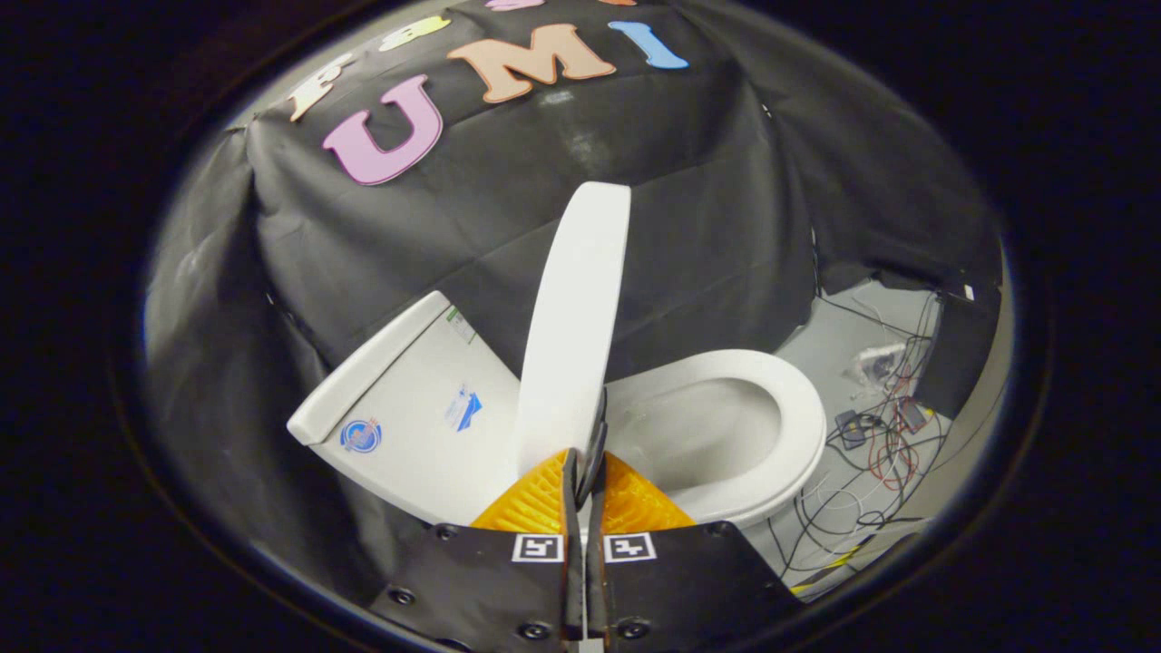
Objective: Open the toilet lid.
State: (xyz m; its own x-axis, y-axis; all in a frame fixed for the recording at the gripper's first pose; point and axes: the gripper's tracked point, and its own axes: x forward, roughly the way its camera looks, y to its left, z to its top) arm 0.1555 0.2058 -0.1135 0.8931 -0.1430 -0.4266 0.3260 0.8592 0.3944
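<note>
Tongs: the tongs (585, 453) are squeezed almost together, and both fingers pinch the lower edge of the lid between them
Lid: the white, long, rounded plastic toilet lid (574, 317) stands up on its edge, rising straight ahead of the tongs and pointing up toward the black cloth wall (707, 227)
Long way of the lid: it runs away from the fingers, from their tips up to its far rounded end
Seat: the white oval toilet seat ring (798, 408) lies flat on the right of the lid, with the bowl open inside it
Tank: the white boxy toilet tank (399, 408) sits on the left of the lid
Which way next: I think the lid must tip left toward the tank, away from the seat
Floor: a tangle of thin wires (871, 453) lies beyond the seat
How far: the lid looks about halfway open
</note>
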